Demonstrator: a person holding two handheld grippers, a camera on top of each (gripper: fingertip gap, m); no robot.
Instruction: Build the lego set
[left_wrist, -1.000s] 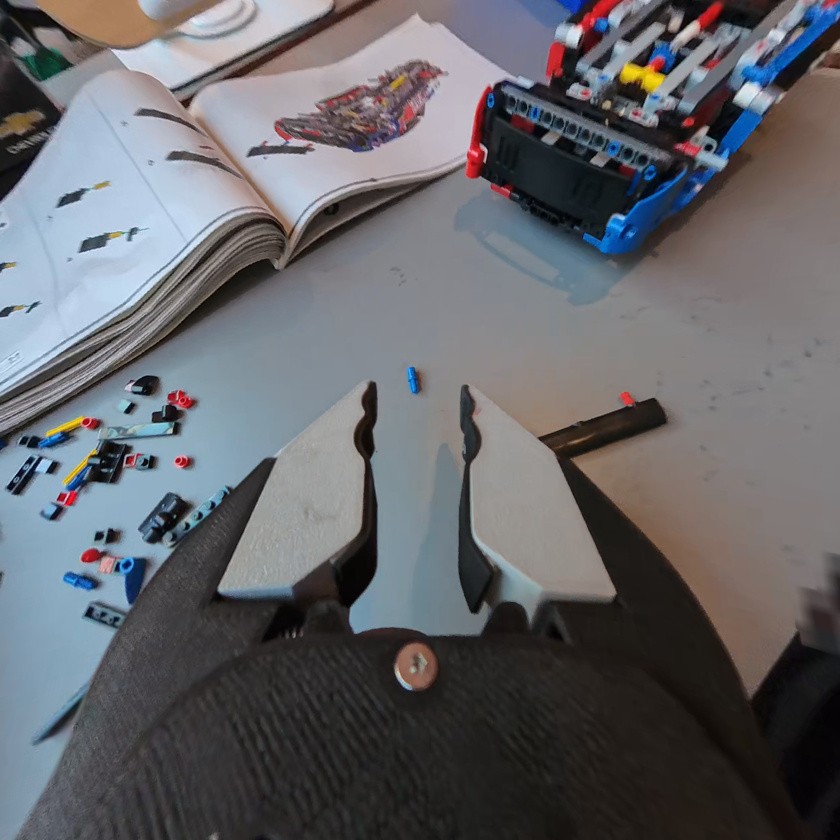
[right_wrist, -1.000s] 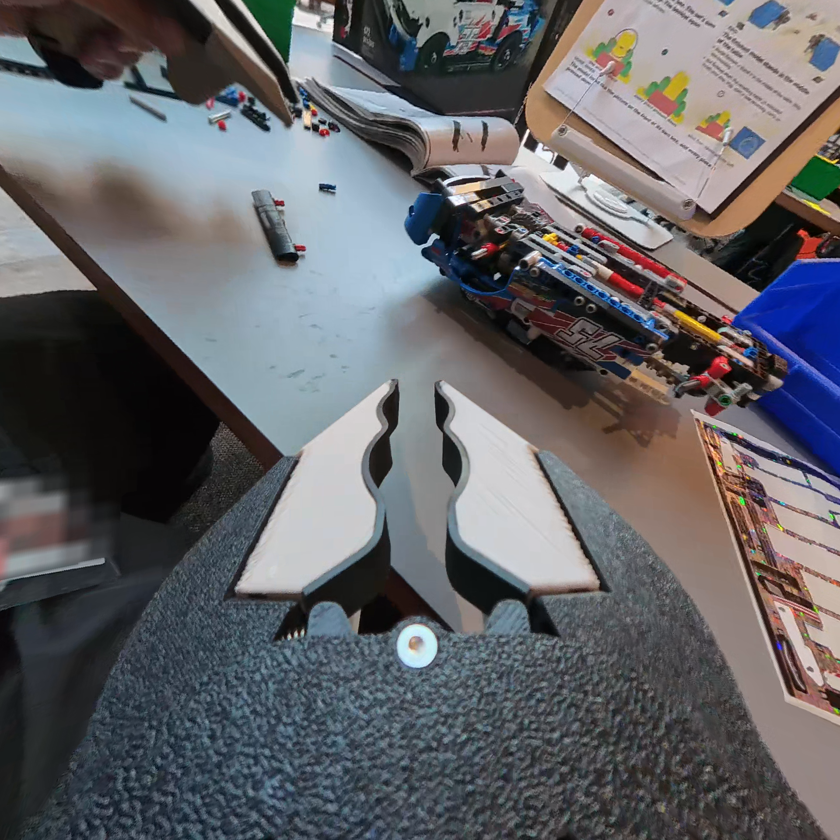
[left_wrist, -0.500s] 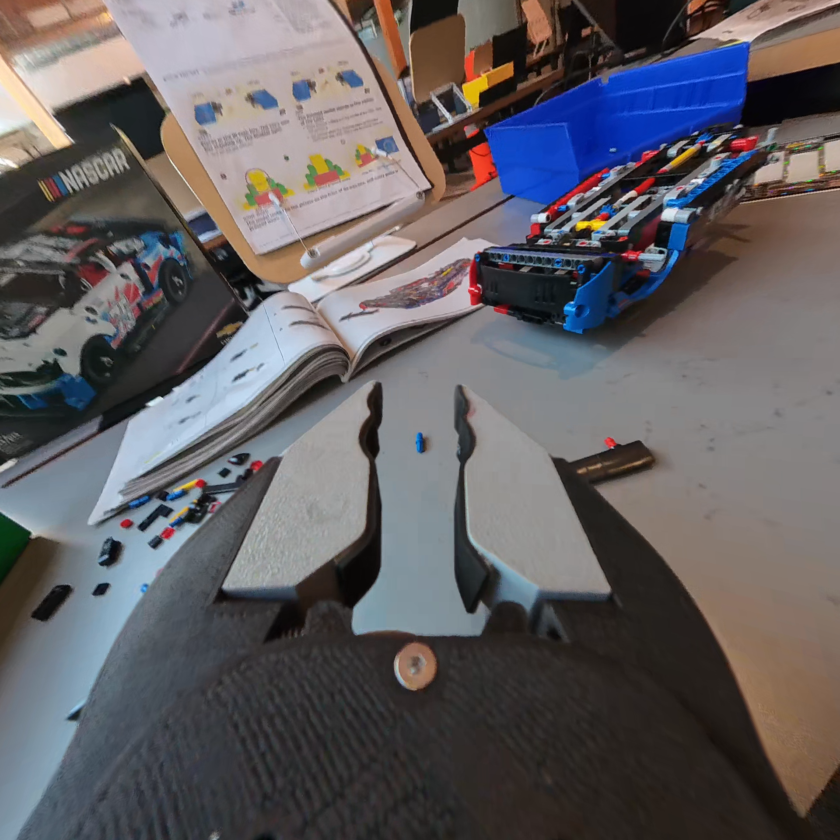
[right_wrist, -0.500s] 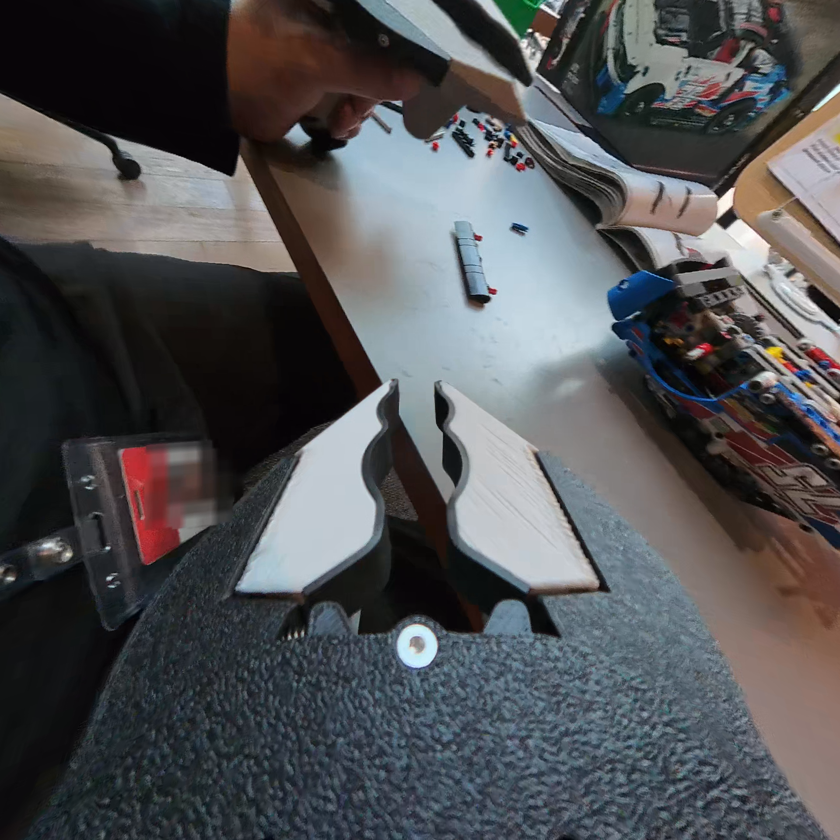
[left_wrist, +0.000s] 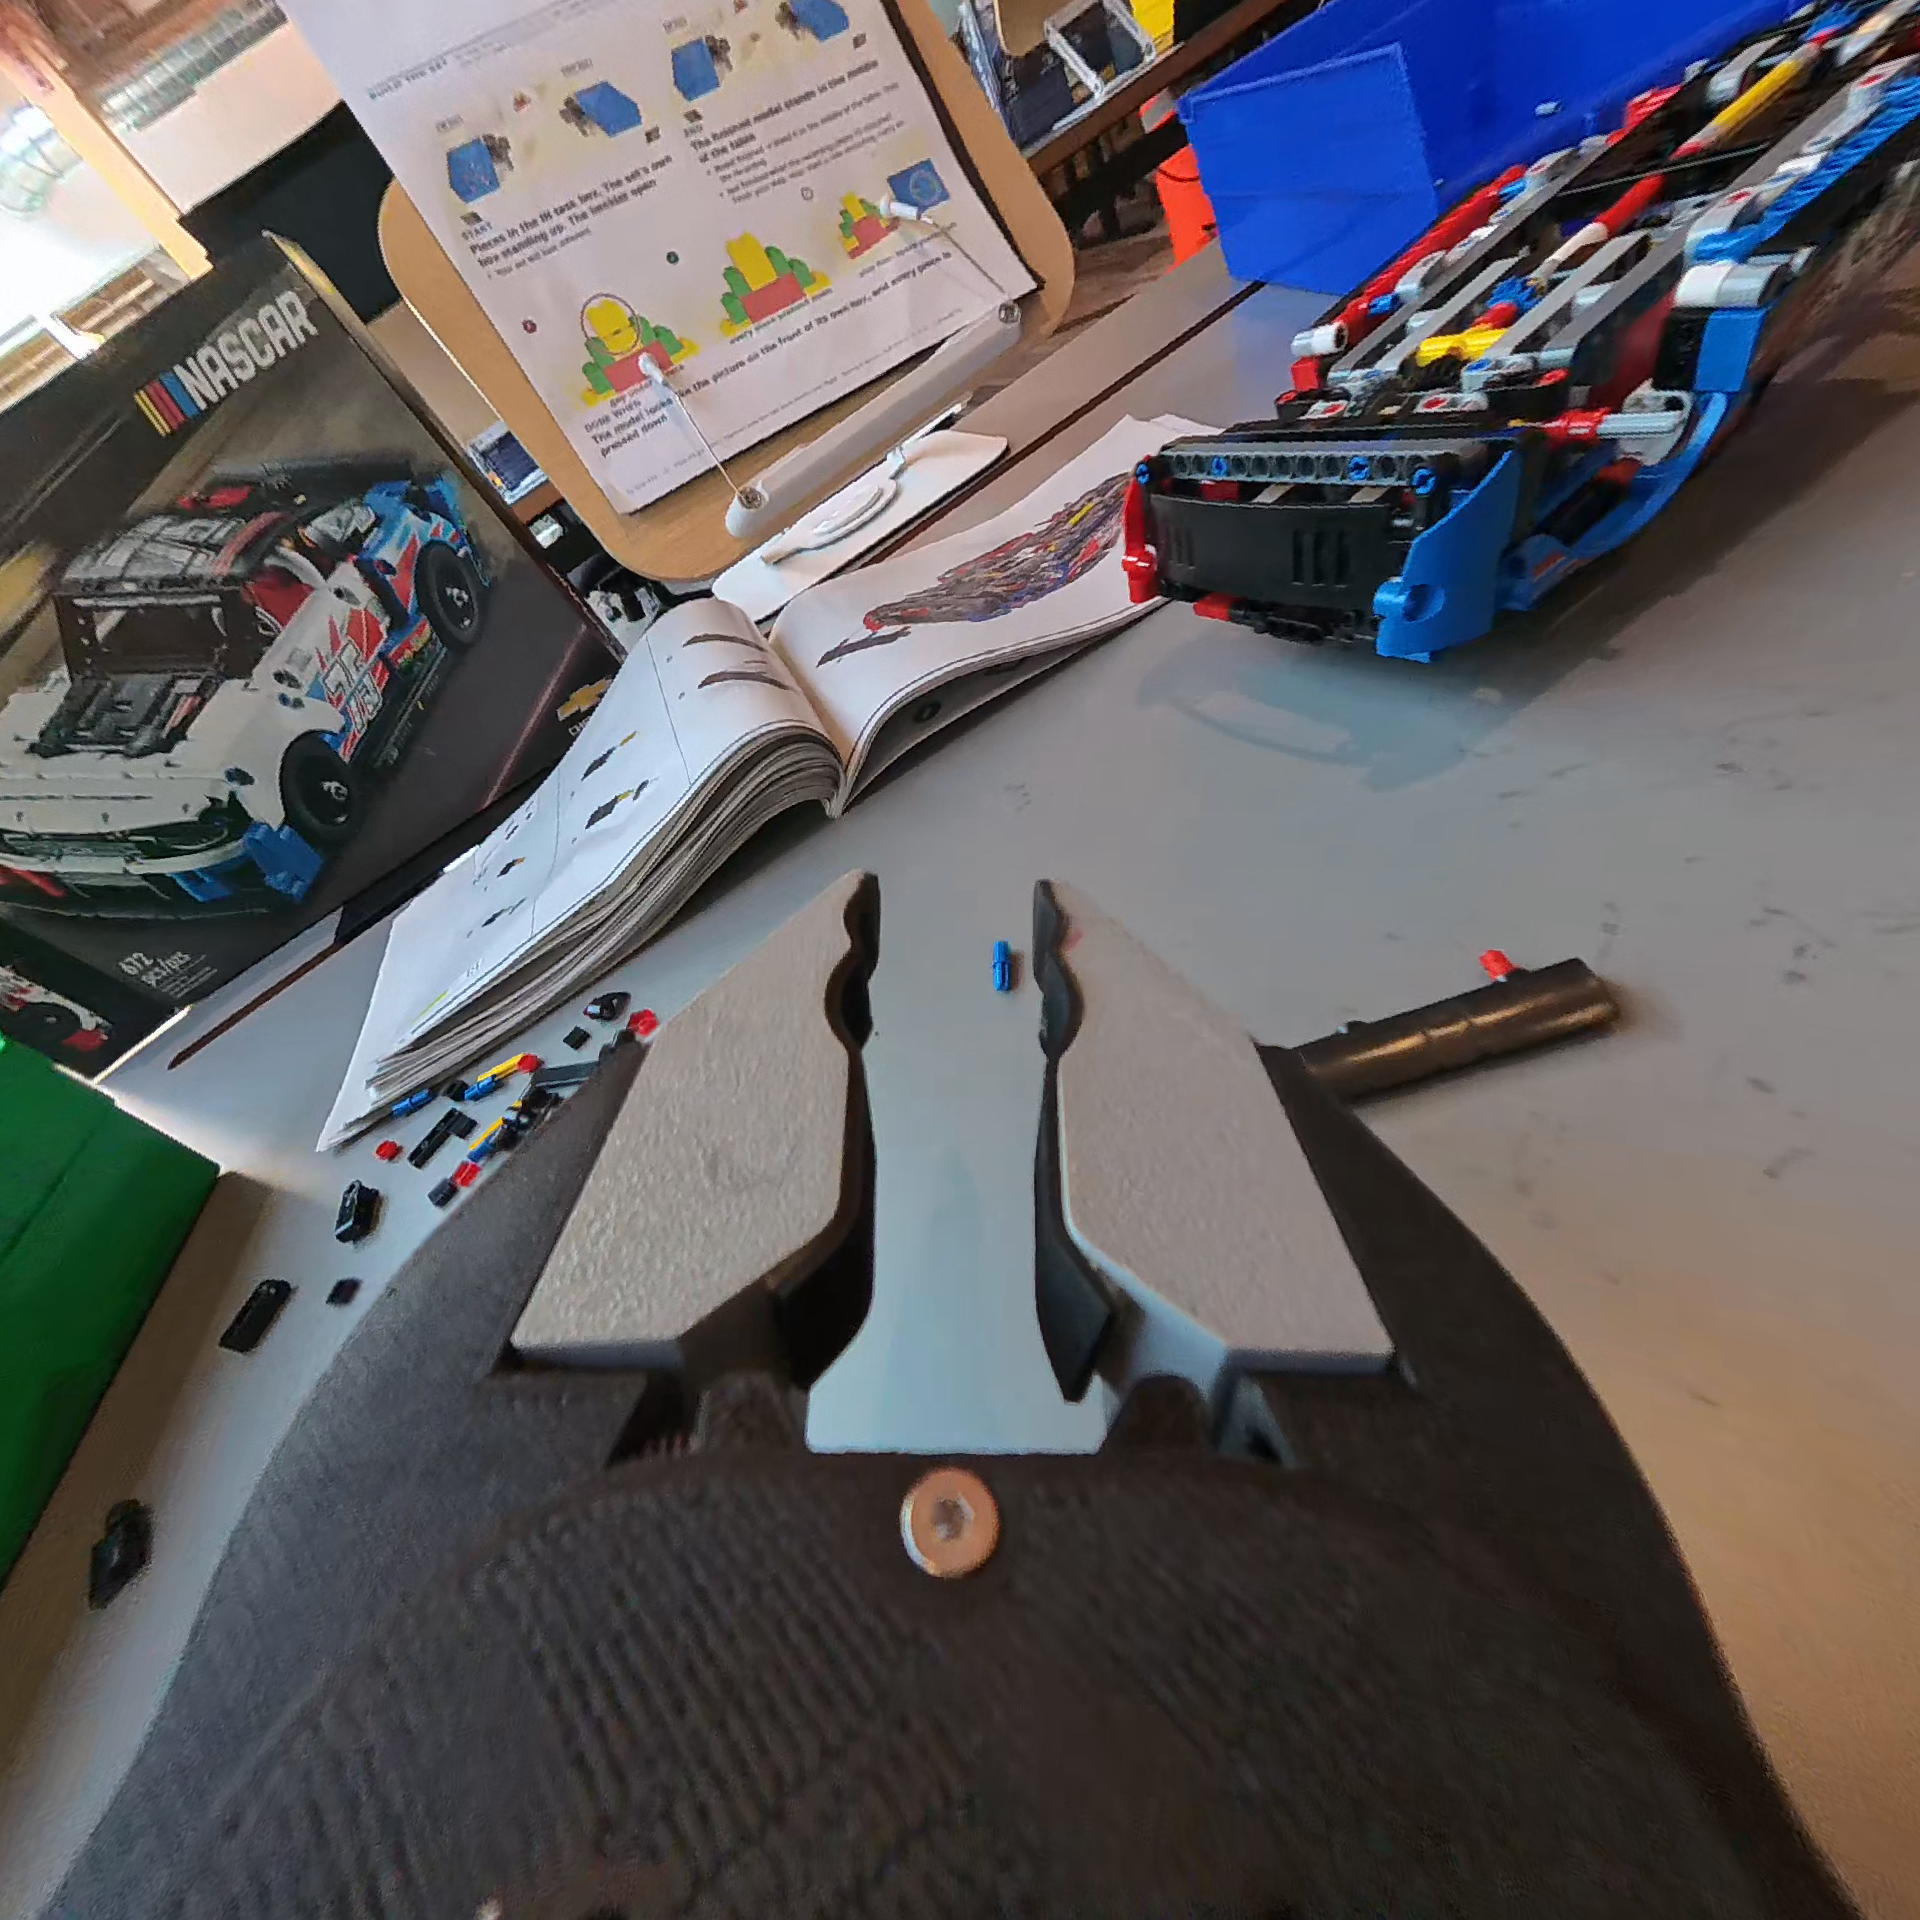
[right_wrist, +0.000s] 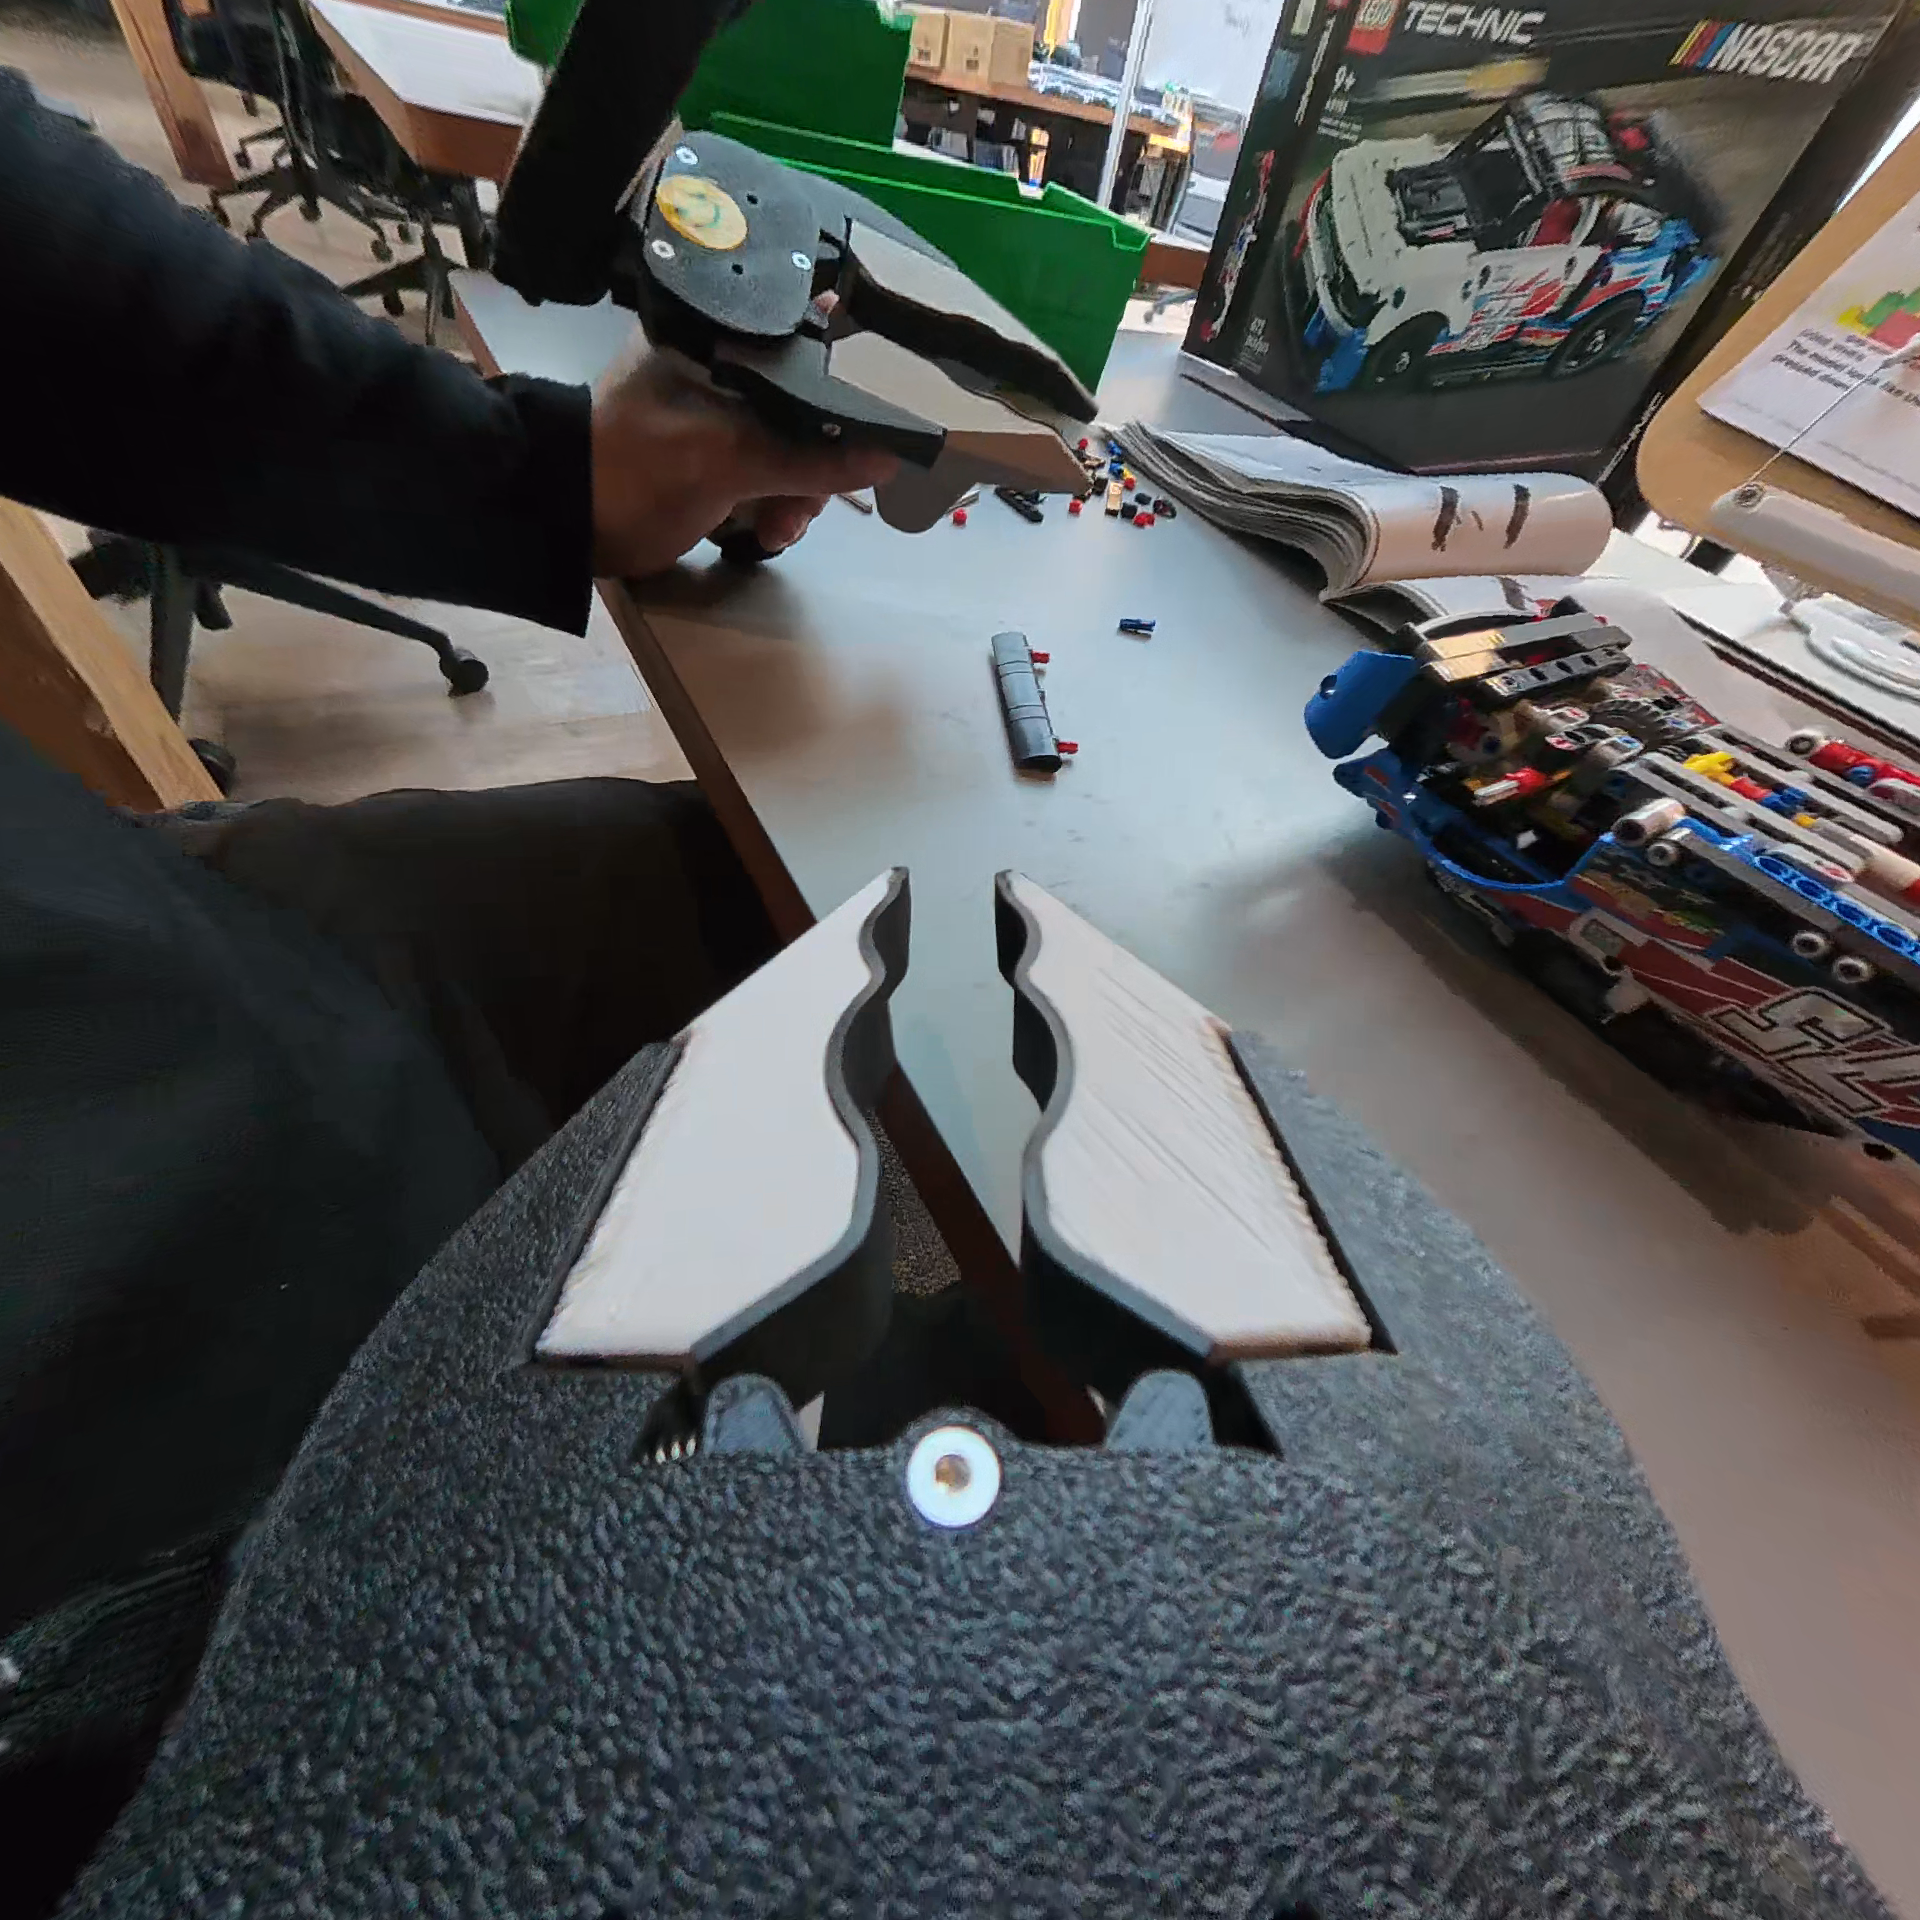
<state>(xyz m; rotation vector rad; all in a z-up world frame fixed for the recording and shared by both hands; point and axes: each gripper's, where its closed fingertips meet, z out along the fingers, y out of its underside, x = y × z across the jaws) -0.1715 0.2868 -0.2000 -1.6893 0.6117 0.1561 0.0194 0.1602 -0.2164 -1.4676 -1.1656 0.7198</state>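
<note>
on the smooth grey table (left_wrist: 1558, 1299), a tiny blue pin (left_wrist: 1001, 964) lies just beyond the left gripper (left_wrist: 951, 914), whose wavy fingers are apart and empty. the right gripper (right_wrist: 951, 904) is slightly apart, empty too. the blocky blue car model (left_wrist: 1507, 468) stands far right, and a black rounded bar (left_wrist: 1455, 1029) lies near right.

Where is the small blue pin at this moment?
In the left wrist view the small blue pin lies alone on the grey table, just beyond the open left tool, left of the black beam.
</note>
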